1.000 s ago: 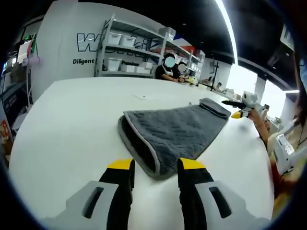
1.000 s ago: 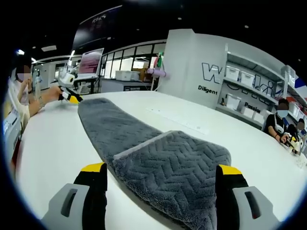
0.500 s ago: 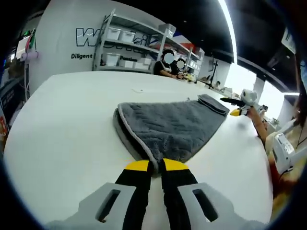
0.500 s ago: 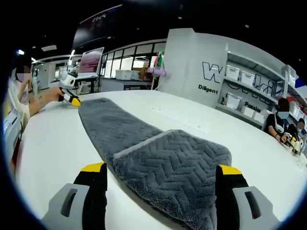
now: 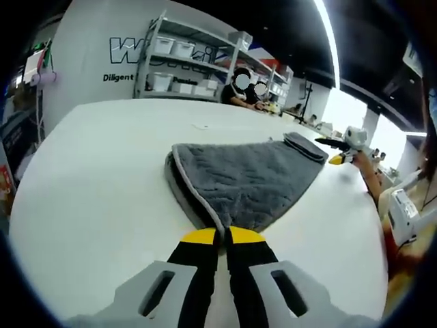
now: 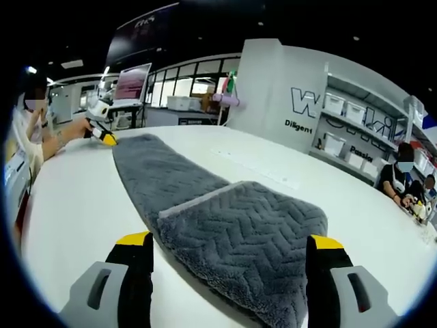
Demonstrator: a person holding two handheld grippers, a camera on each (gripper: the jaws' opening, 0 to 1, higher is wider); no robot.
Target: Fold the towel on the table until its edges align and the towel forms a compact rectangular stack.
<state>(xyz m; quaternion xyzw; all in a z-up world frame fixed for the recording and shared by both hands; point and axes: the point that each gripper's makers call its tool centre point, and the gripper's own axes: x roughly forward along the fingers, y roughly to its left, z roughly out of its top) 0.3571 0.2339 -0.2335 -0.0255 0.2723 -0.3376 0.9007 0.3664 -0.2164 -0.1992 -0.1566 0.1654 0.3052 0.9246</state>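
A grey towel (image 5: 239, 181) with a pale hem lies partly folded on the white table (image 5: 89, 184). In the left gripper view my left gripper (image 5: 218, 239) is shut on the towel's near corner, its yellow-tipped fingers pressed together on the hem. In the right gripper view the same towel (image 6: 232, 232) runs away as a long strip with a folded layer on top at the near end. My right gripper (image 6: 229, 249) stands open, one finger at each side of that folded end. The other gripper (image 5: 339, 145) shows at the towel's far end, and likewise the left one (image 6: 101, 130).
Shelving with white bins (image 5: 177, 68) stands behind the table, and people (image 5: 242, 89) sit at its far side. A person's hand and sleeve (image 6: 41, 140) show at the left of the right gripper view. A monitor (image 6: 131, 87) stands beyond the far table edge.
A second ago my left gripper was open around the towel's near corner; it has since shut on it. The right gripper stayed open, its view barely shifted.
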